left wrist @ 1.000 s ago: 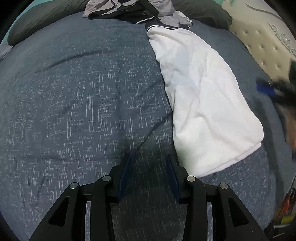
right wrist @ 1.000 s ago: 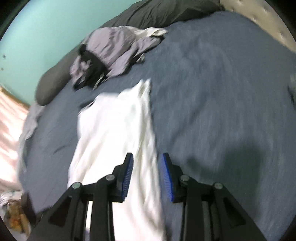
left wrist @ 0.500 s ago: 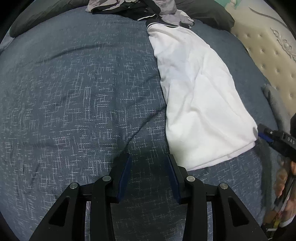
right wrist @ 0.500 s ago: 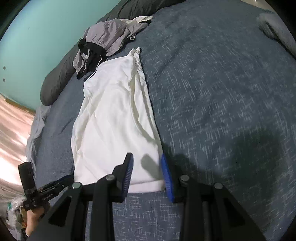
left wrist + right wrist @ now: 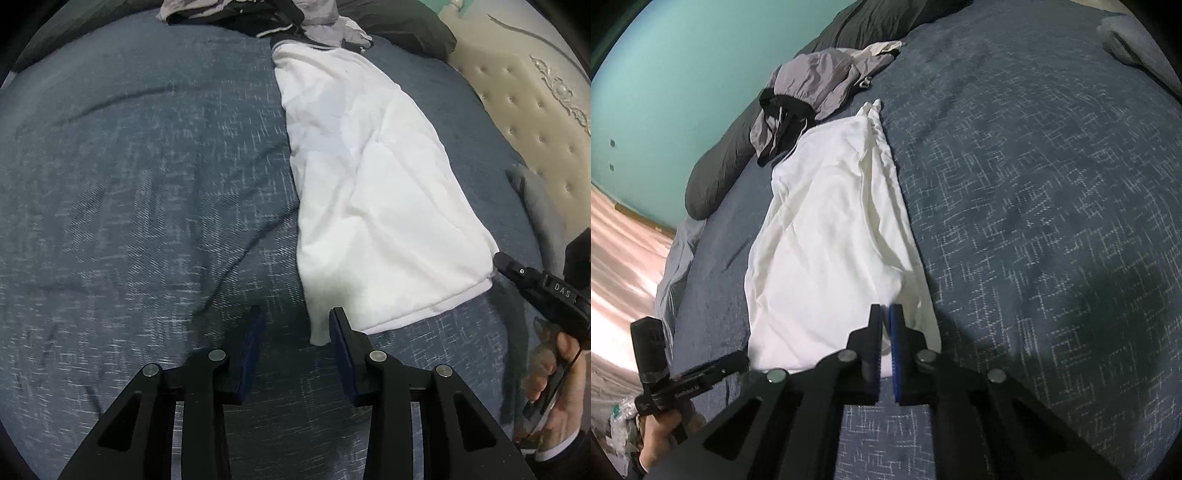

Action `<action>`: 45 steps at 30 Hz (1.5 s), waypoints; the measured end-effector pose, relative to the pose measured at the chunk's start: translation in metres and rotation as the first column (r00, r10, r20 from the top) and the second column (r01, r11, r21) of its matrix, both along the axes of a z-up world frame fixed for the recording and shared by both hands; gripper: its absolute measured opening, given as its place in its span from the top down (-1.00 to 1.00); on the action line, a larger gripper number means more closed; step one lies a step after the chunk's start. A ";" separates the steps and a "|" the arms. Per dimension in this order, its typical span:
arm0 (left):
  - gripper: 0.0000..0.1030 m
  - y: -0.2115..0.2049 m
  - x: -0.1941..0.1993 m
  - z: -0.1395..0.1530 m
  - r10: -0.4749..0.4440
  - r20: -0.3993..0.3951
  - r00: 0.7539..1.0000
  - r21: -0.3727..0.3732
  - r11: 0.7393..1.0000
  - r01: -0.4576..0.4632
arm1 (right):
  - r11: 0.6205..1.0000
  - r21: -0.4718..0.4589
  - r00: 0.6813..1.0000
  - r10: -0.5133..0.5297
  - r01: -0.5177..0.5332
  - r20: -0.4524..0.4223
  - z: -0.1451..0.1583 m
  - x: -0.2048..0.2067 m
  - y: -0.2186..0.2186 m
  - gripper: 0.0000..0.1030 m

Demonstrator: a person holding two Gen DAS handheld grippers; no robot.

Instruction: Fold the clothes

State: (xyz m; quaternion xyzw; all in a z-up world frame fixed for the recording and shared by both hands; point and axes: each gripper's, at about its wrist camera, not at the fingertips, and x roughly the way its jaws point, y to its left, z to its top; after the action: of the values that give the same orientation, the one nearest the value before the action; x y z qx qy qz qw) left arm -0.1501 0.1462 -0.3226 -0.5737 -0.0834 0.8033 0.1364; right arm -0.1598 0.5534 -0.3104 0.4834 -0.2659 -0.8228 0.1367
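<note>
The white garment (image 5: 373, 192) lies lengthwise on the bed (image 5: 129, 184), already folded into 1 long narrow strip, its dark-trimmed far end just beside the heap of grey and black clothes (image 5: 812, 96) near the dark pillows (image 5: 716, 173) and its hem end nearest the person. That layout suits a crosswise fold next, in my judgement, which is why both tools work at the hem: each takes 1 near corner so the end can be carried up the strip evenly. The right hand-held gripper (image 5: 885, 325) has just been closing and is now clenched on the hem's right-hand corner — in its own view white cloth is pinched between the blue pads (image 5: 895, 339), and the fabric puckers toward them. The left hand-held gripper (image 5: 293, 321) is released, pads apart, pointing steeply down at the other corner, which sits just inside its right finger (image 5: 341, 332) without being pressed. So 1 corner looks secured and the other not yet. The cloth looks thin and soft, with shallow diagonal creases and a bunched ridge along its right edge — it seems likely to drape and slip rather than hold a crisp line.
</note>
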 end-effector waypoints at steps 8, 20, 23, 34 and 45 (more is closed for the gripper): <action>0.50 0.005 0.014 -0.007 -0.016 0.012 1.000 0.011 1.000 0.016 | 0.997 -0.068 0.999 -0.031 0.030 -0.022 -0.005 0.011 0.001 0.94; 0.94 0.016 0.024 0.005 -0.028 -0.012 1.000 0.075 0.997 0.029 | 0.995 -0.091 0.998 -0.049 0.045 -0.040 -0.004 0.018 0.003 0.96; 0.94 0.013 0.028 0.007 -0.029 -0.013 1.000 0.075 0.997 0.030 | 0.997 -0.068 0.998 -0.038 0.035 -0.042 0.002 0.021 0.001 0.96; 0.94 -0.018 0.036 -0.004 -0.023 0.011 1.000 0.050 0.998 0.022 | 0.997 0.015 0.997 -0.071 0.071 -0.002 -0.009 0.029 0.013 0.98; 0.94 -0.015 0.035 -0.013 -0.017 0.016 1.000 0.034 0.999 0.017 | 0.998 0.018 0.998 -0.063 0.063 -0.002 -0.006 0.031 0.012 0.98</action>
State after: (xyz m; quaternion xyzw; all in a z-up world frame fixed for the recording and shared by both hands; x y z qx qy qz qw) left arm -0.1149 0.1310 -0.3361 -0.5786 -0.0934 0.7958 0.1524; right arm -0.1287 0.5653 -0.3165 0.4755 -0.2733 -0.8294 0.1066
